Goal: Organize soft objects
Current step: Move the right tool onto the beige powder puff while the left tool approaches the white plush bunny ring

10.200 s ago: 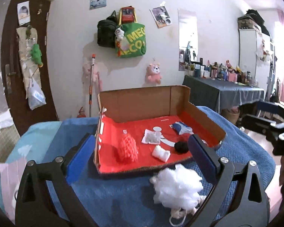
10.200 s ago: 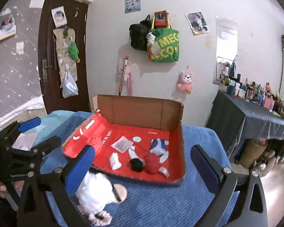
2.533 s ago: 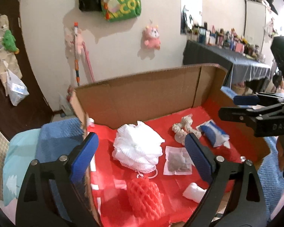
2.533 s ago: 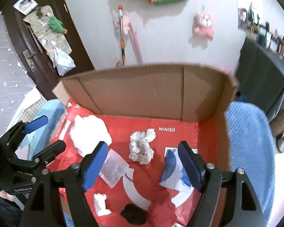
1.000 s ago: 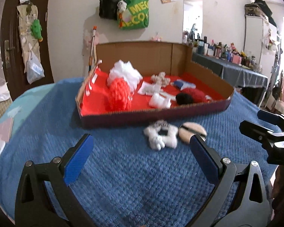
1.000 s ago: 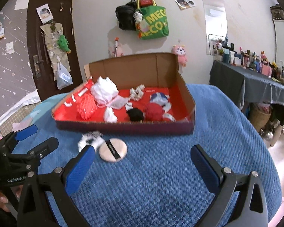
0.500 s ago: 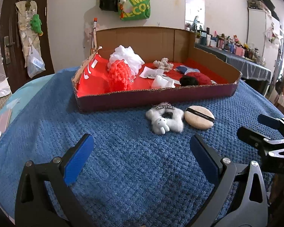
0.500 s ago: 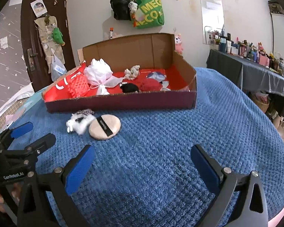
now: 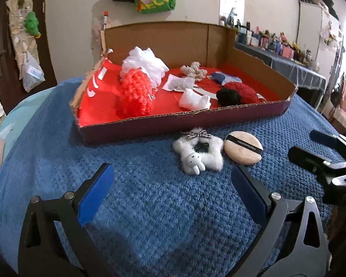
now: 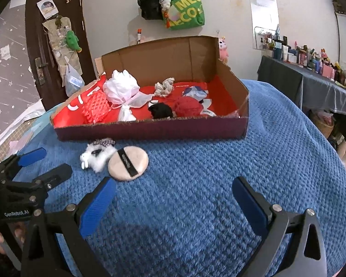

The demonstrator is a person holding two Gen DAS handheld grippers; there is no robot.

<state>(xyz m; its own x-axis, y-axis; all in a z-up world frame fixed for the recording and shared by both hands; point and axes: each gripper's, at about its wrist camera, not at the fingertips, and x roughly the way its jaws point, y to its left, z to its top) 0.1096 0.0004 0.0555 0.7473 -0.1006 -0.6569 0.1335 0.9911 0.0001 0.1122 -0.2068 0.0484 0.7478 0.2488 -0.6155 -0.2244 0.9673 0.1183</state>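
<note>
A white fluffy scrunchie with a bunny charm (image 9: 198,154) (image 10: 96,154) and a beige powder puff (image 9: 243,148) (image 10: 128,162) lie side by side on the blue blanket, just in front of the cardboard box (image 9: 173,121) (image 10: 150,130). In the box's red interior lie a white bath pouf (image 9: 145,63) (image 10: 121,86), a red mesh pouf (image 9: 135,93) (image 10: 95,107) and other soft items. My left gripper (image 9: 171,192) (image 10: 43,165) hovers open short of the scrunchie. My right gripper (image 10: 173,207) (image 9: 311,149) stands open, right of the puff.
The box also holds a black scrunchie (image 10: 160,110), a red knitted piece (image 10: 188,106) and a beige scrunchie (image 10: 165,86). The blue blanket (image 10: 242,173) stretches bare to the right. A dark table with bottles (image 10: 311,78) stands at the far right, a door (image 10: 46,46) at the left.
The white pouf and a beige scrunchie went from outside into the box. Both grippers then drew back from the box and came low over the blanket, nearer the scrunchie and puff.
</note>
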